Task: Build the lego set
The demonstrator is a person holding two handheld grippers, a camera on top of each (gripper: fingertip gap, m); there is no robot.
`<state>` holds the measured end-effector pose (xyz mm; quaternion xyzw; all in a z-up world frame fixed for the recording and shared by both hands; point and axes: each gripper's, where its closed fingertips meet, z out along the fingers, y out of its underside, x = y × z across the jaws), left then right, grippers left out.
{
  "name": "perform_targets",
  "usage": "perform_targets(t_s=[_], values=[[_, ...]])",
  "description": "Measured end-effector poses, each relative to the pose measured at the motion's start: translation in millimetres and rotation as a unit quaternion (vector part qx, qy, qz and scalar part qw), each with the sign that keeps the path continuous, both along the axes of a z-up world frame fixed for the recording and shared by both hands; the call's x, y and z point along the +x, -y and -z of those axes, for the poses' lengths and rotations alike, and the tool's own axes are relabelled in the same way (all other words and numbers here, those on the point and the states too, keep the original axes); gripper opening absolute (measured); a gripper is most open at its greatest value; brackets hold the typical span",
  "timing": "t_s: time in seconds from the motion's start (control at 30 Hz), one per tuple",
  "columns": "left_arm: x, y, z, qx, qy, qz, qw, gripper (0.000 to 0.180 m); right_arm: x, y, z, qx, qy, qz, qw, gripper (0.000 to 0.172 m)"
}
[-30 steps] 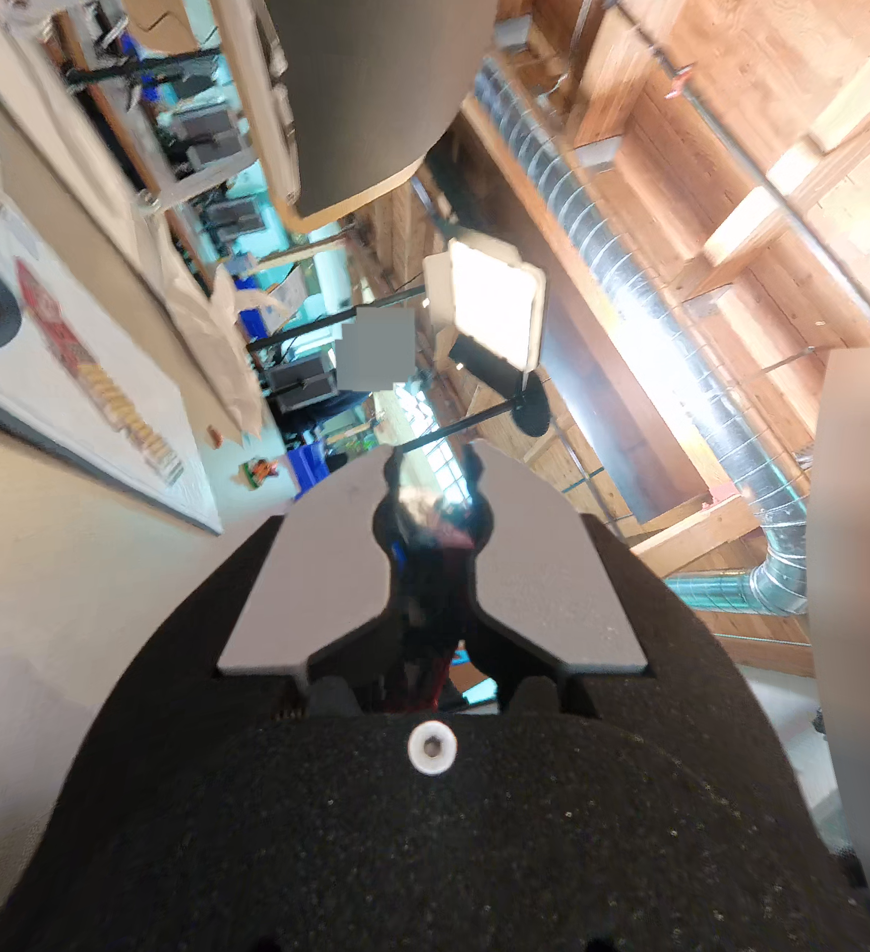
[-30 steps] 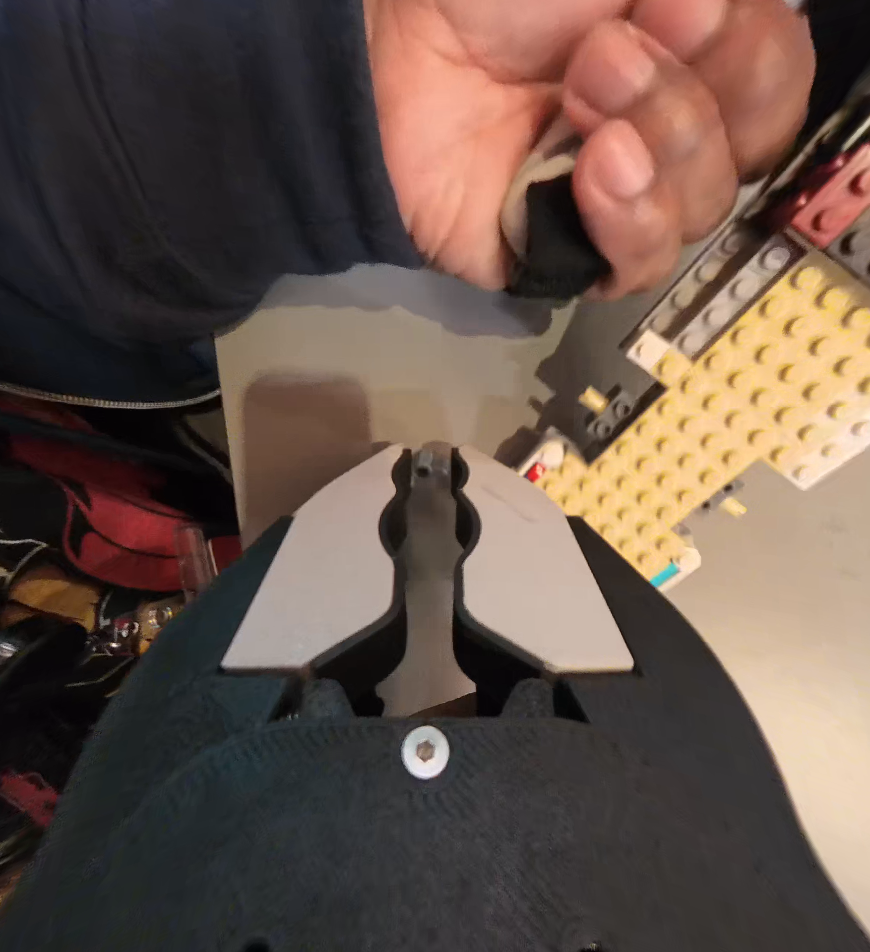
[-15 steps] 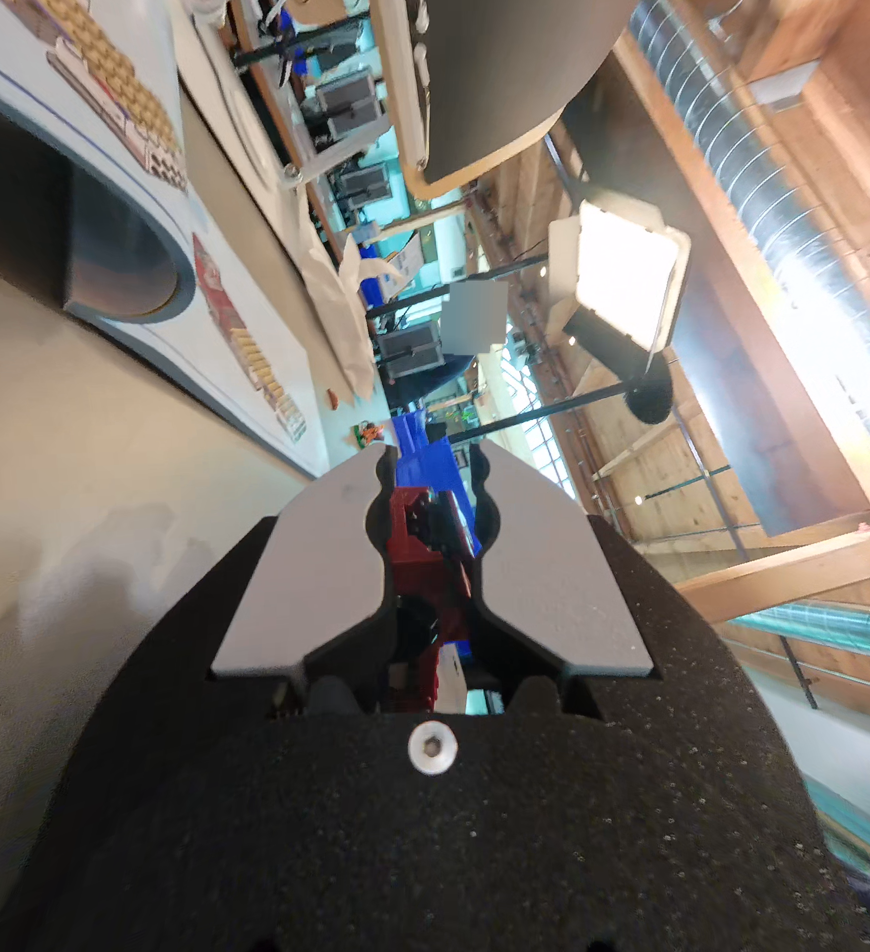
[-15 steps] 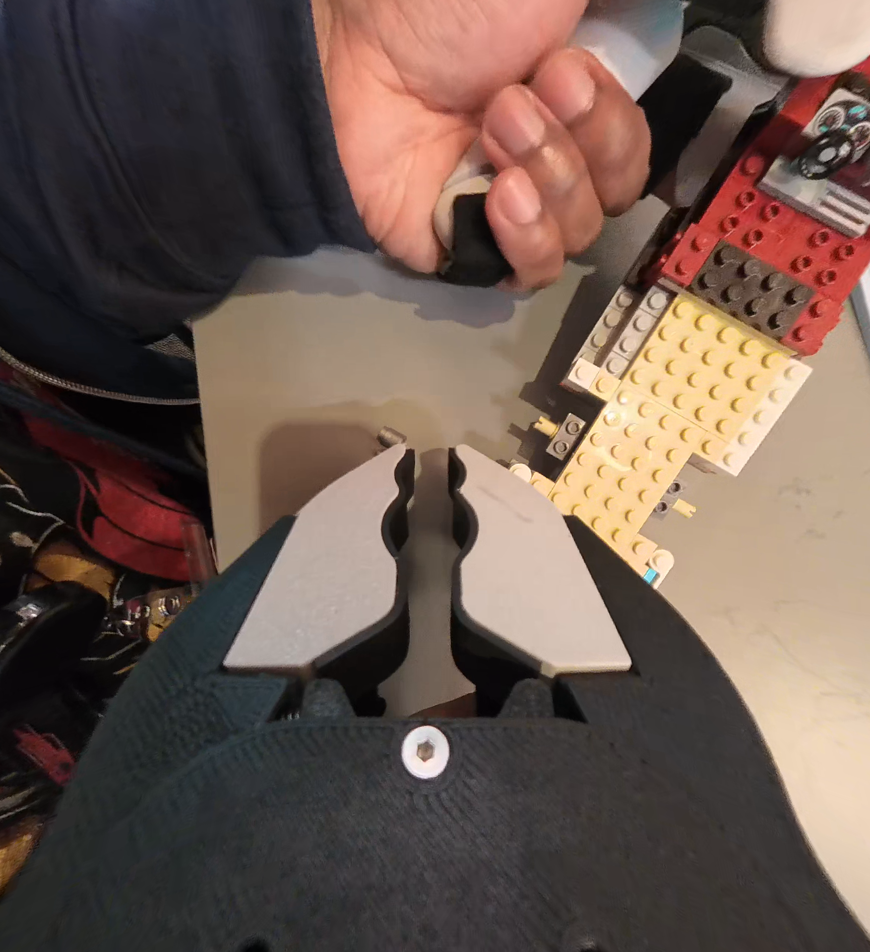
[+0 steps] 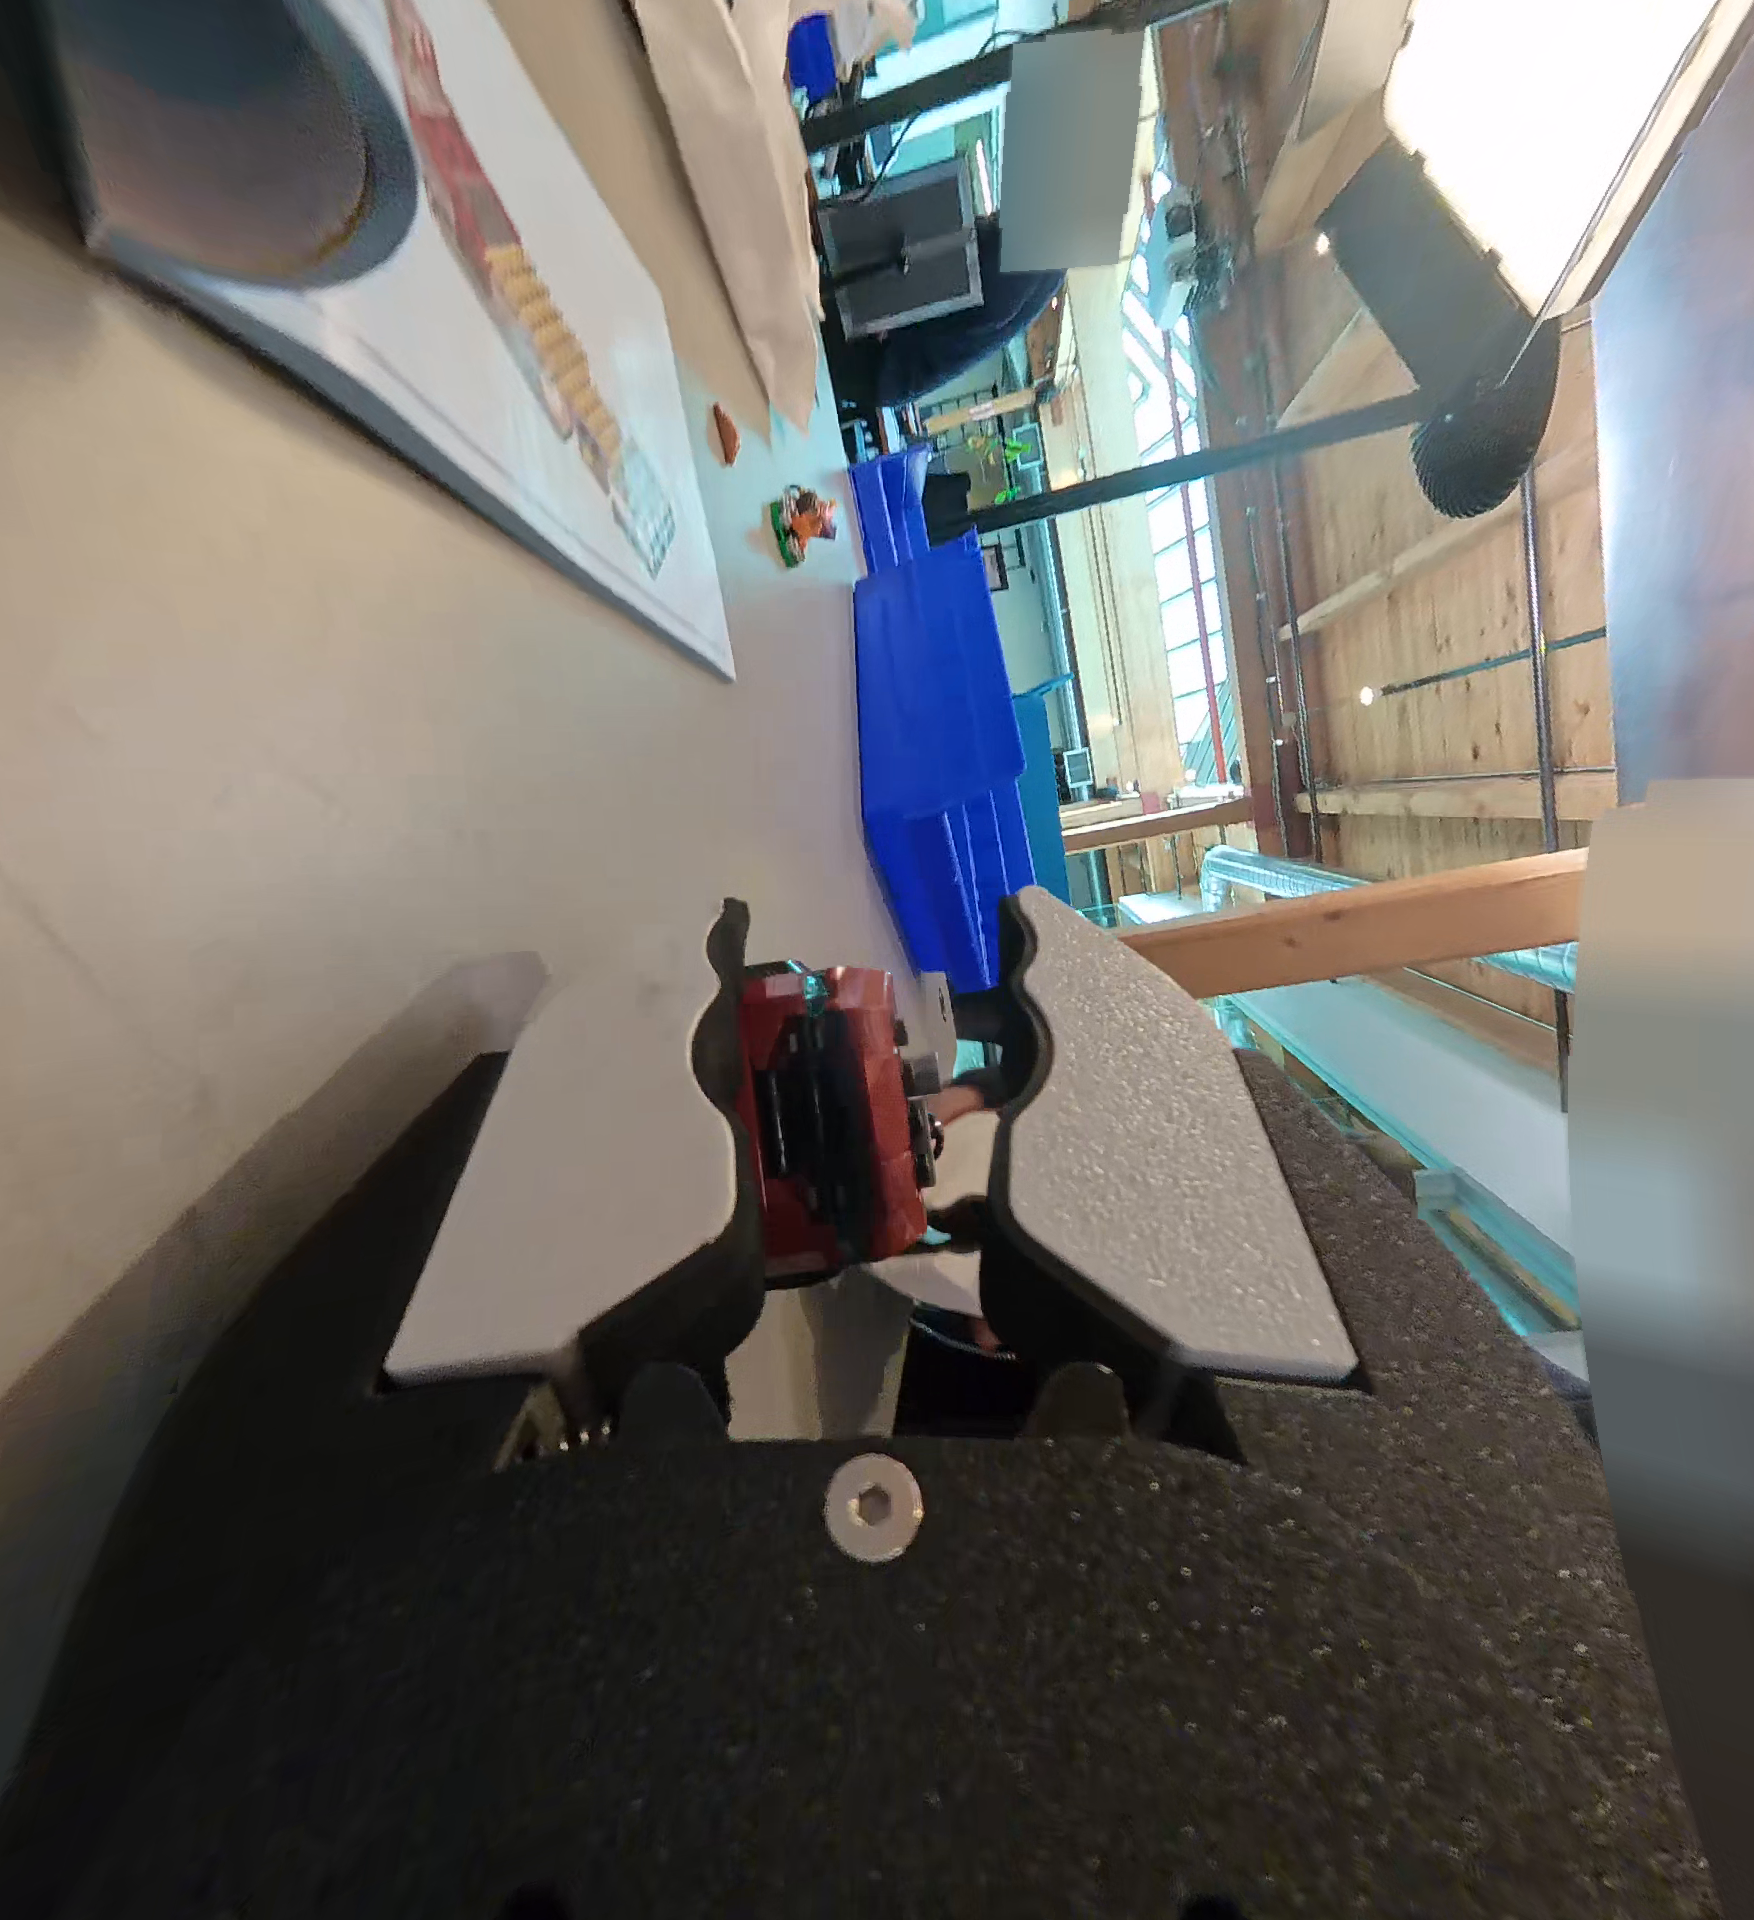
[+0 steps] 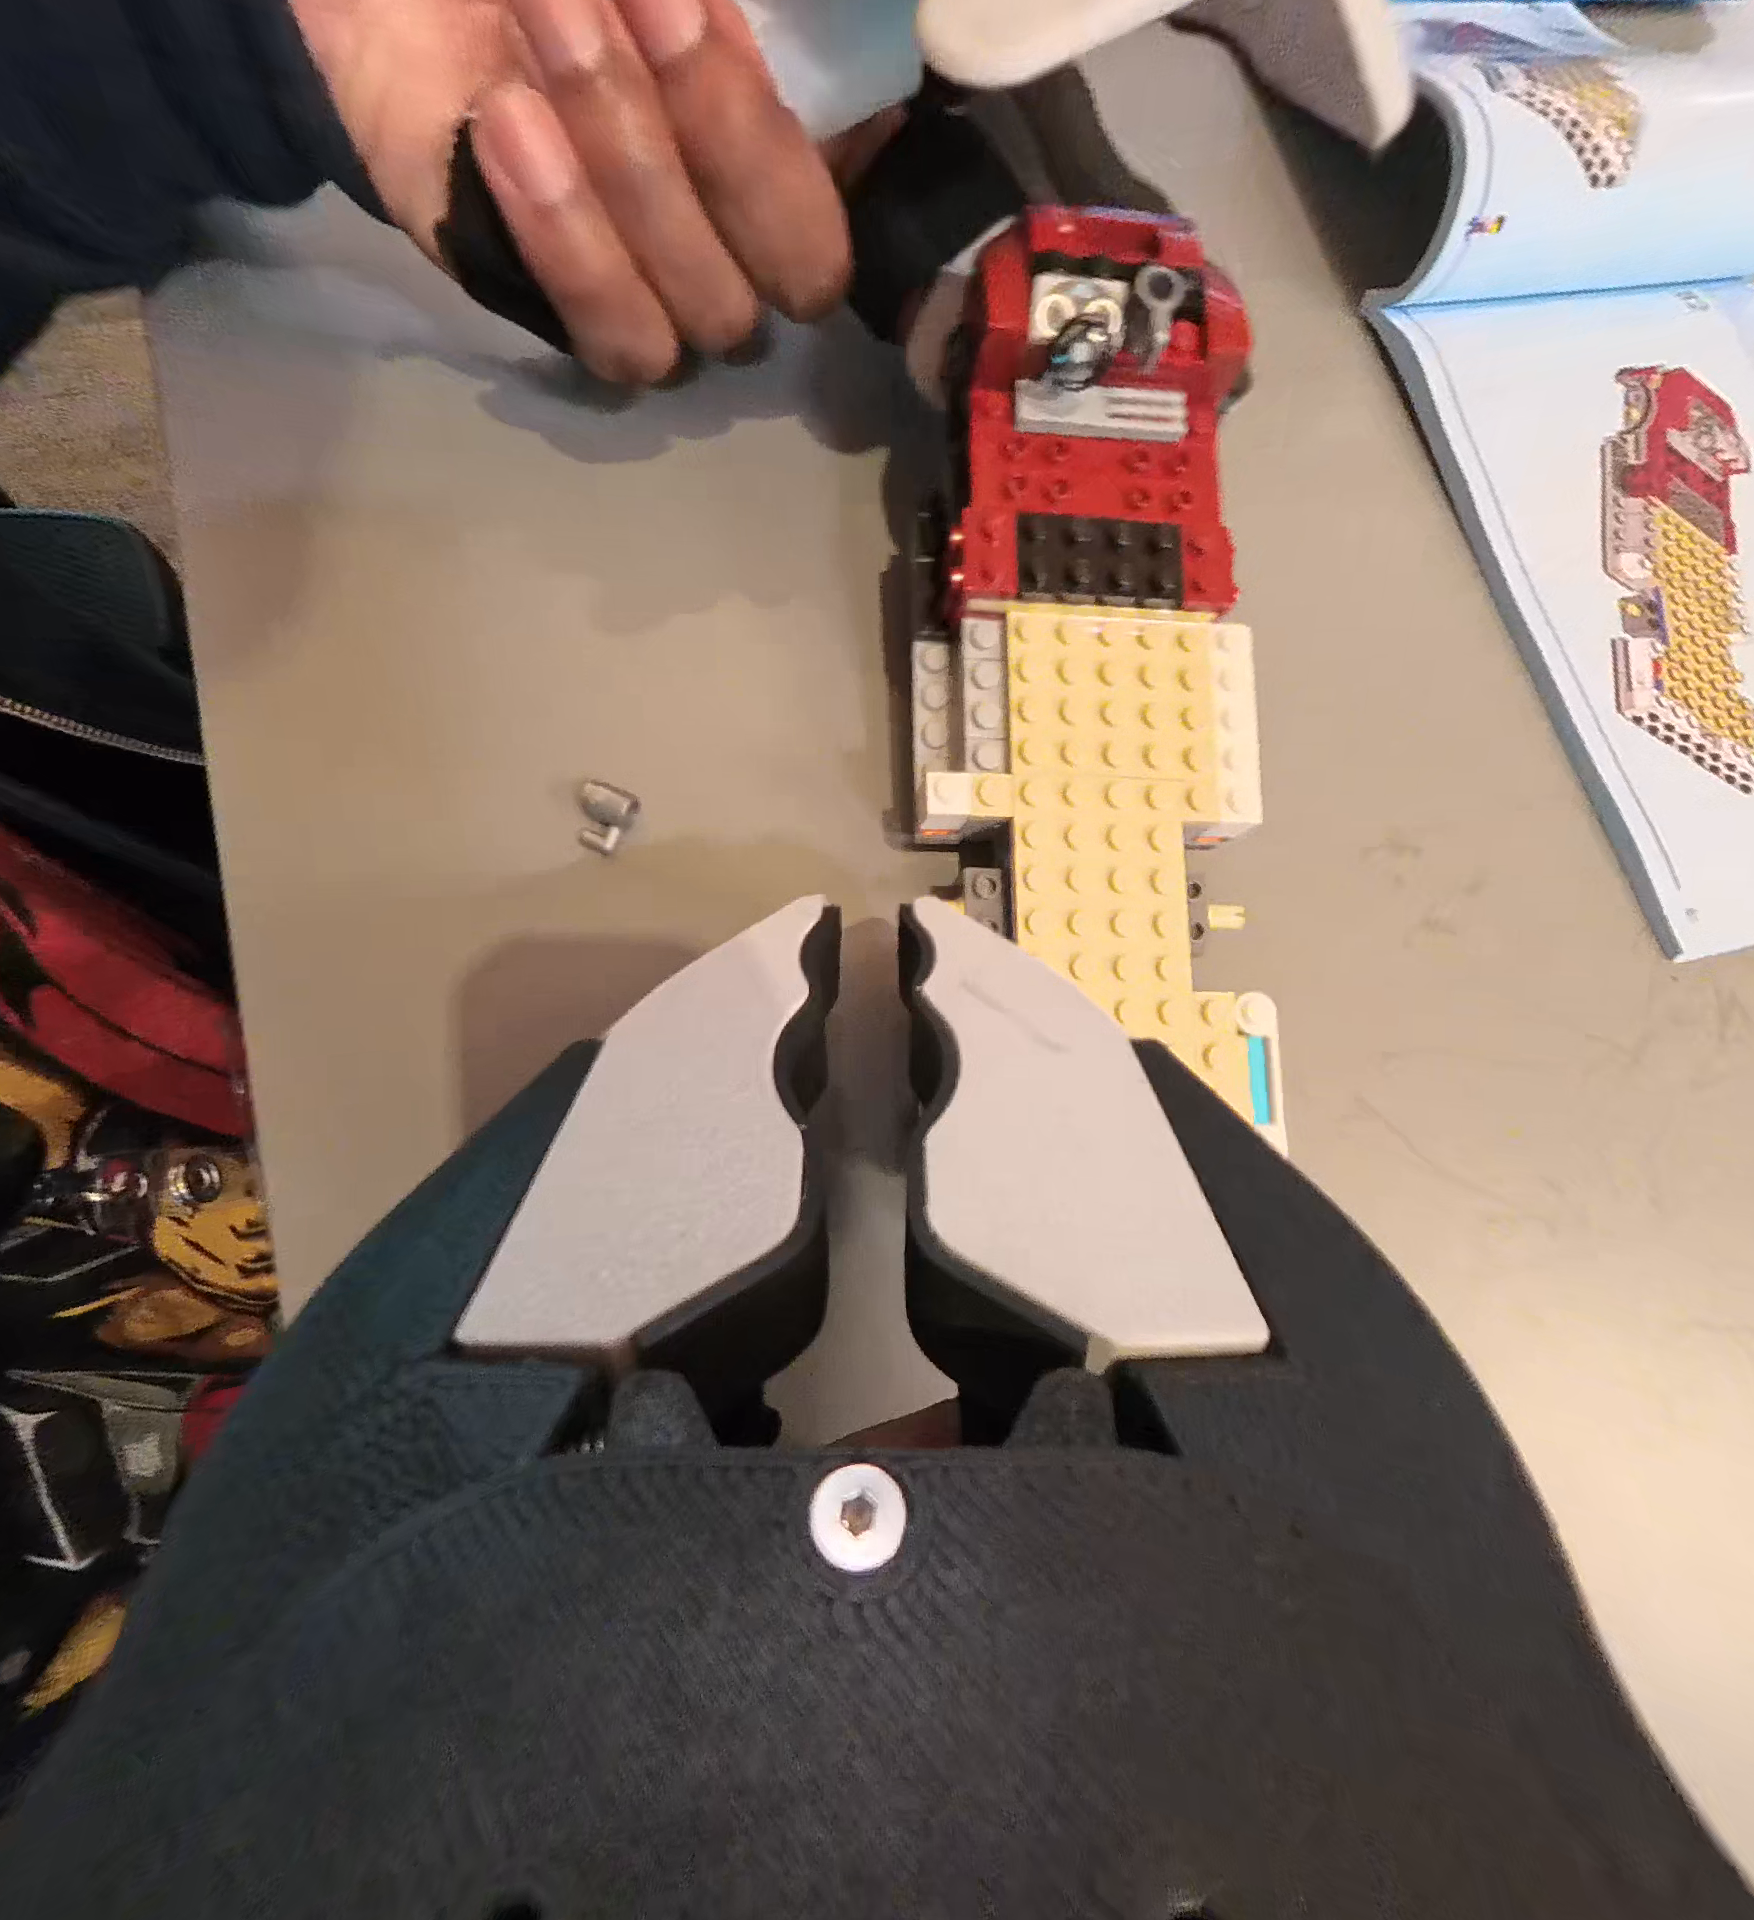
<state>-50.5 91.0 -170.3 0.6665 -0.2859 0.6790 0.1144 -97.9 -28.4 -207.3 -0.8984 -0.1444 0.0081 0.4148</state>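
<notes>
Right wrist view: the right gripper (image 6: 868,920) is hovering over the grey table (image 6: 457,644), jaws nearly together with a thin strip of table showing between them, nothing gripped. Just beside its right fingertip, the tan rear of a brick-built truck (image 6: 1091,582) is lying flat on the table, red cab pointing away. A small grey piece (image 6: 605,816) is sitting apart to the left of the fingertips. A hand (image 6: 634,177) is hanging over the far end near the cab, with the left gripper (image 6: 1153,62) partly showing beyond it. An open instruction booklet (image 6: 1621,582) is lying to the right. Left wrist view: the left gripper (image 5: 868,997) is tipped on its side, jaws standing wide apart. The truck's red cab (image 5: 831,1112) is sitting between them against the left finger, with a clear gap to the right one, so it's not clamped. Blue bins (image 5: 940,727) are lying further along the table.
</notes>
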Motion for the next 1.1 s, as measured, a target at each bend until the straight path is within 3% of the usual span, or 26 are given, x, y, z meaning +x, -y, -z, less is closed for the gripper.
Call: perform_targets(t_s=[0.13,0.4,0.67,0.87,1.1], values=[[-4.4,8.8,3.8,-0.020,-0.024,0.013,0.999,0.047,11.6,2.1,1.3,0.008,0.025,0.020,0.999,0.009],[-12.8,26.0,10.3,0.009,-0.042,0.036,0.998,0.047,36.5,6.9,5.4,0.003,0.075,0.039,0.996,0.012],[-15.8,25.0,6.7,0.062,-0.032,0.025,0.997,0.046,33.0,-14.1,-21.2,0.023,0.054,-0.039,0.998,0.034],[-20.2,22.5,4.4,0.054,-0.028,0.003,0.998,0.046,19.8,-48.9,5.3,-0.076,0.075,-0.134,0.985,0.067],[-36.2,14.3,4.0,0.036,-0.023,-0.028,0.999,0.046,22.6,-70.2,3.4,-0.095,0.073,-0.154,0.981,0.065]])
